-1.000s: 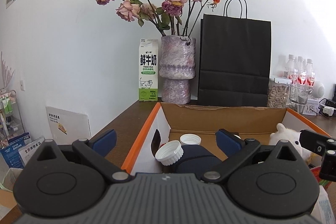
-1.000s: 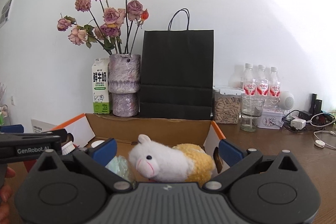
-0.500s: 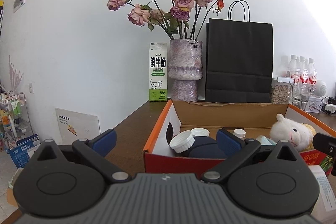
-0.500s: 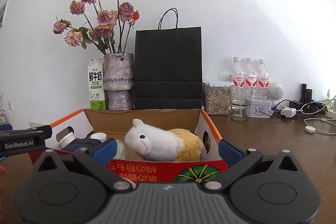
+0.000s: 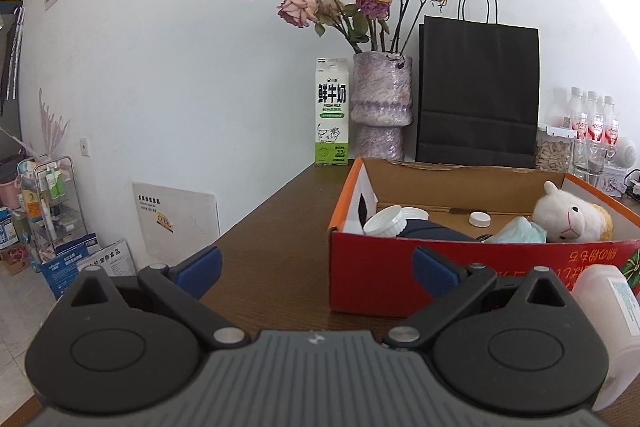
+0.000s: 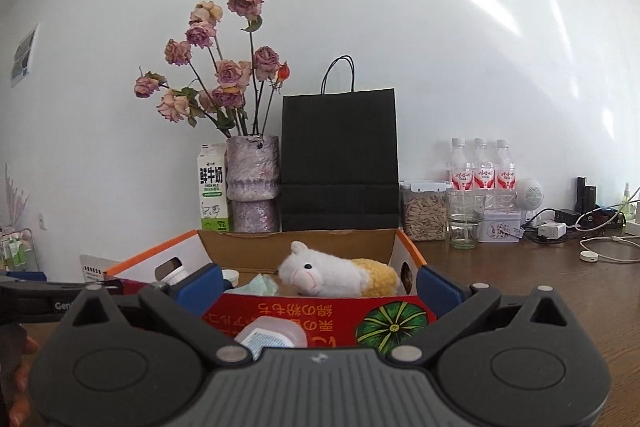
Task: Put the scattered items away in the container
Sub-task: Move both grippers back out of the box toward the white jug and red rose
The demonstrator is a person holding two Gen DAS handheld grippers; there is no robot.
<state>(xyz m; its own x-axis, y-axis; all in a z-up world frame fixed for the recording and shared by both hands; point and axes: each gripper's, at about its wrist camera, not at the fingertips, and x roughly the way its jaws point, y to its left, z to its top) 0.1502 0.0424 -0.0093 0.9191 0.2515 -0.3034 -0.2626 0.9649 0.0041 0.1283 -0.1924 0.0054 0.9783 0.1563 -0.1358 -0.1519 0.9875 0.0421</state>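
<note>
Both of our grippers have backed away from the box over the last second: earlier we looked down into it from over its near wall, and now its red printed front fills the lower middle of both views. We read that as a drop-off finished and a pull-back to fetch whatever is left outside.

Our left gripper is spread wide with nothing between its blue pads, in front of the box's left corner over bare brown table. Our right gripper is likewise released and empty, facing the box front.

Already inside the box lie a fluffy white and yellow plush sheep at the right end, a crumpled pale green wrapper beside it, a ribbed white lid at the left end on something dark and rounded, and a small white cap by the back wall.

One item is outside: a translucent white plastic bottle with a pale blue label, lying just in front of the box, close under our right gripper. It looks smooth and rounded, so it may slip or roll when pinched. The box is plain corrugated cardboard inside, with orange edges.
</note>
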